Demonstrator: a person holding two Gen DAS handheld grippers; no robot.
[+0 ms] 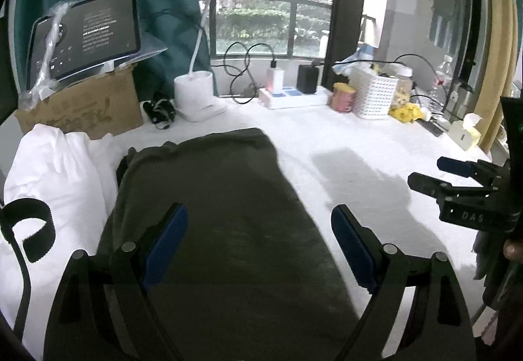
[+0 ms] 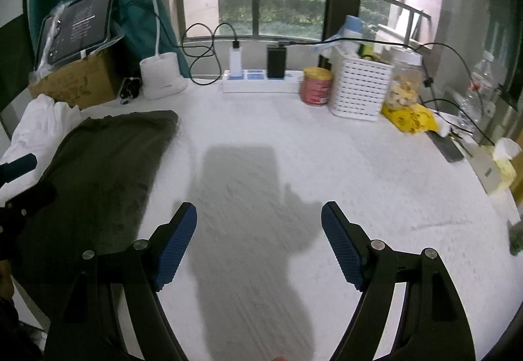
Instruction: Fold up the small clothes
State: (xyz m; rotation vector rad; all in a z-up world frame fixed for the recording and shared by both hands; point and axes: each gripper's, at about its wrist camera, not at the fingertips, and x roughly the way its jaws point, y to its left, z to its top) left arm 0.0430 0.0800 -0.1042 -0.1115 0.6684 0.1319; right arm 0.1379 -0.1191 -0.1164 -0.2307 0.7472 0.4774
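while both claws hang above the white table, neither holds anything: the left gripper has its blue pads spread wide over the dark olive garment, and the right gripper stands just as wide over bare tabletop and its own shadow. the garment lies flat toward the left side of the table, seemingly folded, its far edge near a cardboard box, with white cloth bunched against its left side. in the left wrist view the right gripper's body shows at the right edge with raised letters "das" on it; nothing further of that word can be read. a tablet rests on the box, its dark screen carrying lines of pale text too small to read; dark marks on the box front are also illegible. behind stand a white desk lamp, a power strip, a red and yellow can and a white basket.
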